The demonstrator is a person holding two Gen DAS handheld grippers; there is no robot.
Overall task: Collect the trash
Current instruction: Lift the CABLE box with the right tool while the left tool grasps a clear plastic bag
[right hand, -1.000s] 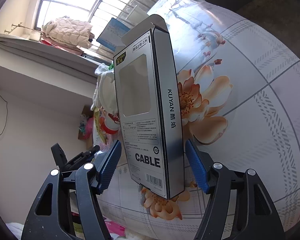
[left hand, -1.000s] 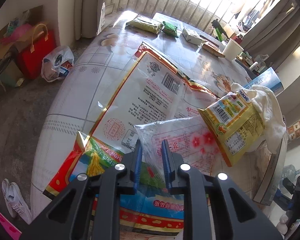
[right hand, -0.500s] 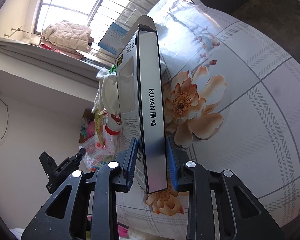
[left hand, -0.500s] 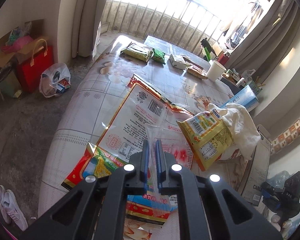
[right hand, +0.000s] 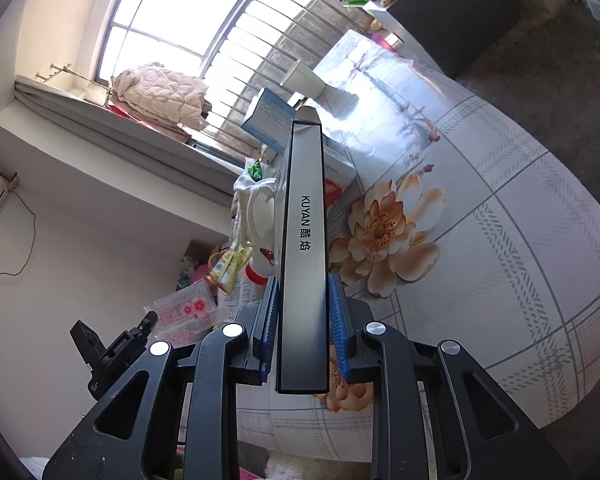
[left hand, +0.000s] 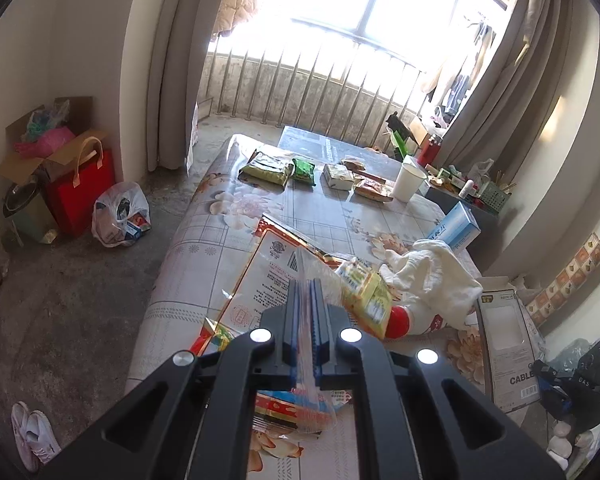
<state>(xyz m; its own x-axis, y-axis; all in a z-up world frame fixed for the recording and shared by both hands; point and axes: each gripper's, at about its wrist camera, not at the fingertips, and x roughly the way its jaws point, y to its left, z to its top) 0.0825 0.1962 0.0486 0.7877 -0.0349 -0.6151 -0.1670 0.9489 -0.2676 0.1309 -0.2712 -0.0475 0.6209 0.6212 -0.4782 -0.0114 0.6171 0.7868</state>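
Left wrist view shows the flowered table (left hand: 236, 240) filling the middle of the frame, with a big printed sack (left hand: 268, 276) lying flat on it at the centre. Right of the sack are a white cloth (left hand: 436, 272) and a yellow snack packet (left hand: 366, 292), and at the far right edge the cable box (left hand: 504, 344) stands in the right gripper (left hand: 556, 396). At the lower centre the left gripper (left hand: 307, 320) is pinched tight on a thin clear plastic bag (left hand: 304, 404), which hangs between the jaws and below them.

In the right wrist view the right gripper (right hand: 303, 320) has just been closing; its blue pads press both wide faces of the cable box (right hand: 305, 240), narrow side to the camera, at the lower centre.

I think the risks are two. The film is slippery and held only by an edge, so it may slide out. The box is hollow cardboard and is held at its low end, so it may crush or tip if moved fast.
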